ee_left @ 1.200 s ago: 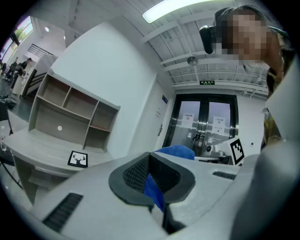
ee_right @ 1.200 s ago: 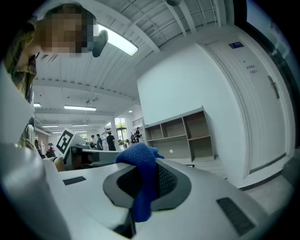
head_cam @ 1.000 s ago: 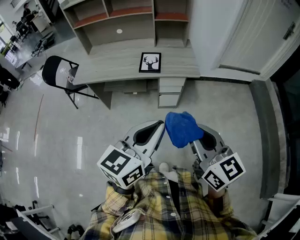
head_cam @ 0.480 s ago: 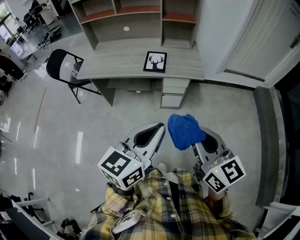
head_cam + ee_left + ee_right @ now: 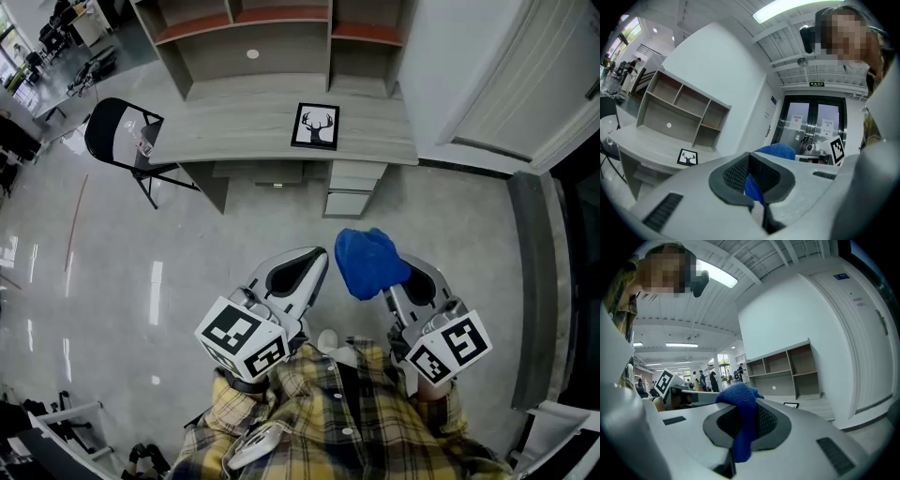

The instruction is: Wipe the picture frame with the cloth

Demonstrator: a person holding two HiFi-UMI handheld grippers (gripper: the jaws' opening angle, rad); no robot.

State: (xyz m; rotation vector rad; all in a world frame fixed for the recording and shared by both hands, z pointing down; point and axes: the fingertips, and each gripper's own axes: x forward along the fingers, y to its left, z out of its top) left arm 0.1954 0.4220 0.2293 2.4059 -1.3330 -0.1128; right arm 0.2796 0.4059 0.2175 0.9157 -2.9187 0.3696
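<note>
The picture frame [image 5: 316, 126], black with a deer silhouette, lies flat on the grey desk [image 5: 234, 127] far ahead. It shows small in the left gripper view [image 5: 687, 157] and the right gripper view [image 5: 791, 405]. A blue cloth [image 5: 369, 262] bunches out of my right gripper [image 5: 401, 273], whose jaws are shut on it [image 5: 740, 420]. My left gripper [image 5: 314, 259] is beside it at chest height, its jaws closed together with nothing held. The cloth [image 5: 776, 151] shows just beyond the left gripper's jaws.
A black folding chair [image 5: 120, 141] stands at the desk's left end. Drawers [image 5: 349, 187] sit under the desk's right side, and an open shelf unit [image 5: 253, 28] rises behind it. A white door [image 5: 511, 80] and a dark floor strip [image 5: 528, 281] are on the right.
The desk and frame have slid slightly lower and to the right in the head view. Both grippers and the cloth keep the same pose.
</note>
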